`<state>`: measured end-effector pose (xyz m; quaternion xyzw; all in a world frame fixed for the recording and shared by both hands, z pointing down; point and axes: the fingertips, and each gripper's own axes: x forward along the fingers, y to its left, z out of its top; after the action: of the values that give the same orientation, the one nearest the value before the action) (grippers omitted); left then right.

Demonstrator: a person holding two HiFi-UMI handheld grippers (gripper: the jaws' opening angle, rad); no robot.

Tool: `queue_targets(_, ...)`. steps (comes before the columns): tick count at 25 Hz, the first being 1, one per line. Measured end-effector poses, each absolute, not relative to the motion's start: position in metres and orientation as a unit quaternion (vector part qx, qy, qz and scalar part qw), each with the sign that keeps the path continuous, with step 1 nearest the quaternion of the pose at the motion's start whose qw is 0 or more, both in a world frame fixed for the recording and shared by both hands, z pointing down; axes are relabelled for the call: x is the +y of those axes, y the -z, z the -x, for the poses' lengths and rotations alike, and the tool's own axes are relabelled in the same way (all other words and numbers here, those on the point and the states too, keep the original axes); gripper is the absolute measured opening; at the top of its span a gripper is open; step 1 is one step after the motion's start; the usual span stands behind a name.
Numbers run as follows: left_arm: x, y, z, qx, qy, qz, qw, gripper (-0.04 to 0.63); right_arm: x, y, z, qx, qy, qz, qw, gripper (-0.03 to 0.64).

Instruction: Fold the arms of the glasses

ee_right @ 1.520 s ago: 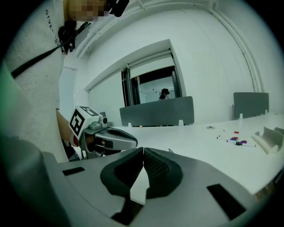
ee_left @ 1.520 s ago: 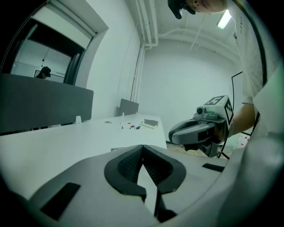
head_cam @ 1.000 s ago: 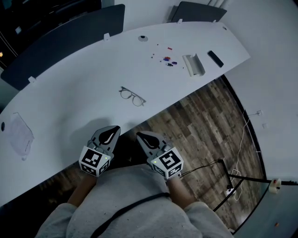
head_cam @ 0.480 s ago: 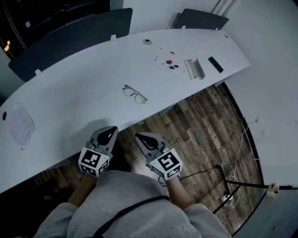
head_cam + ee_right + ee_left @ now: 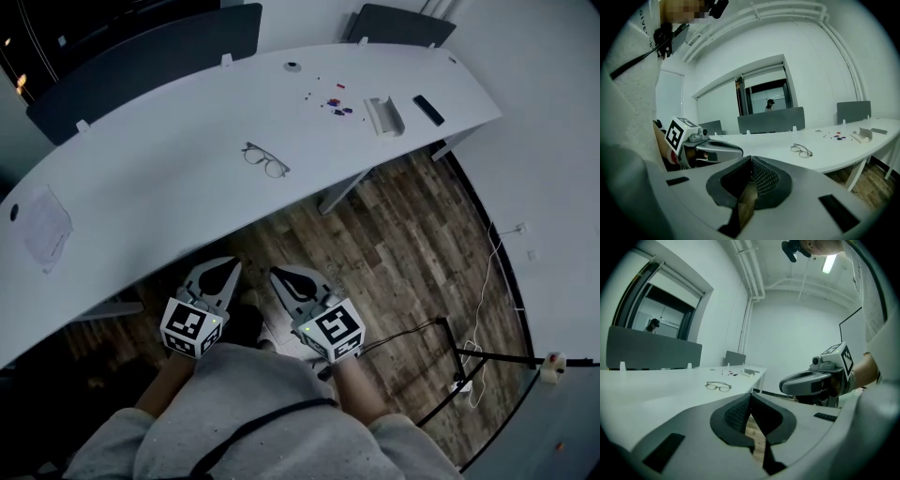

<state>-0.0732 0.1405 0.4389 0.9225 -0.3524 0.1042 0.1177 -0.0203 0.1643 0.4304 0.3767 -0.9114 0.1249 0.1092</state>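
Here, glasses on table, left tool, right tool, jaws together, empty

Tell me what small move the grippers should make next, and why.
Probably carry both forward toward the glasses. The left gripper and right gripper are shut, empty and above the wooden floor. They sit short of the edge of the white table, where the glasses lie untouched, well ahead of them.
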Motion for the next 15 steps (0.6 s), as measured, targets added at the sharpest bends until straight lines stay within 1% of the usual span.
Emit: queue_targets(15, 0.244, -0.422, 0.077, -0.362, -0.084, -0.922, 0.110, 0.015, 0.262, -0.411, 0.021, -0.903, -0.108, -0.406, 0.091, 0.020)
